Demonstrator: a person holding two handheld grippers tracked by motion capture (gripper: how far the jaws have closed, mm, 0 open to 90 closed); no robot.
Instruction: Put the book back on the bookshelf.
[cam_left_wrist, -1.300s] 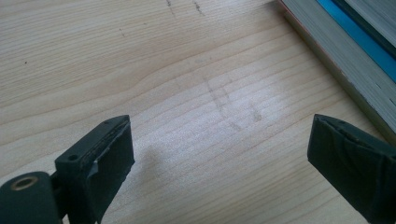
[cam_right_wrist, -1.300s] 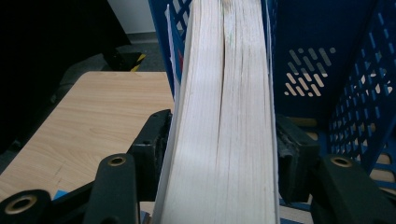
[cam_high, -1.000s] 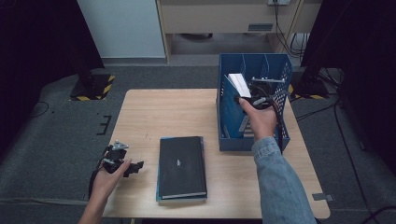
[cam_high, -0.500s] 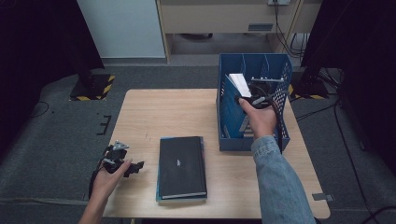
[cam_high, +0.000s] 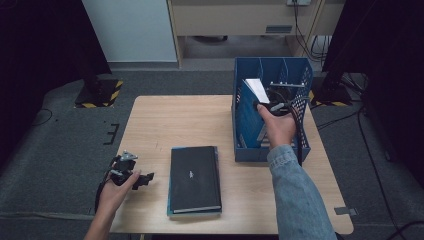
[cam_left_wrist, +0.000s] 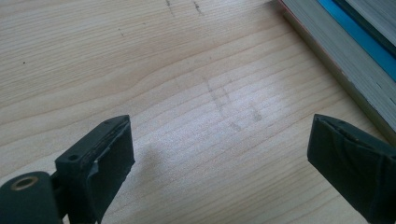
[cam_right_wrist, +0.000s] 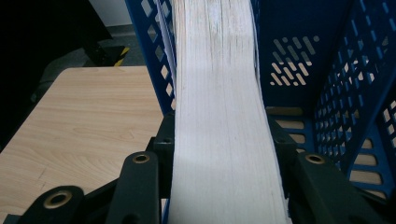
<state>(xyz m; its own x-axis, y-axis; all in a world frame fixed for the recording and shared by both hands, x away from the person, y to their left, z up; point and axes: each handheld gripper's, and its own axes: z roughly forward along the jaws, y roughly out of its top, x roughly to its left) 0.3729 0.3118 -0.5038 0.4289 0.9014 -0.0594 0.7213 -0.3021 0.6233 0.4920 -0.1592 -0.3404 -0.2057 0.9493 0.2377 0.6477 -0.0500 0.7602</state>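
A thick book (cam_high: 257, 89) stands tilted in the blue perforated file rack (cam_high: 245, 125) at the table's right. In the right gripper view its white page edge (cam_right_wrist: 219, 107) runs up between the two black jaws. My right gripper (cam_high: 272, 106) (cam_right_wrist: 222, 135) has just been closing its jaws on this book, and the pads now press on both covers. My left gripper (cam_high: 145, 177) (cam_left_wrist: 219, 149) hovers open low over the bare table near its front left, holding nothing. A black-covered book (cam_high: 194, 177) lies flat on another book just to its right.
The stacked books' page edges and a blue cover (cam_left_wrist: 345, 51) lie close to the left gripper's right jaw. The rack's dividers and mesh walls (cam_right_wrist: 336, 93) hem in the held book. The wooden table (cam_high: 180, 120) is bare between rack and stack.
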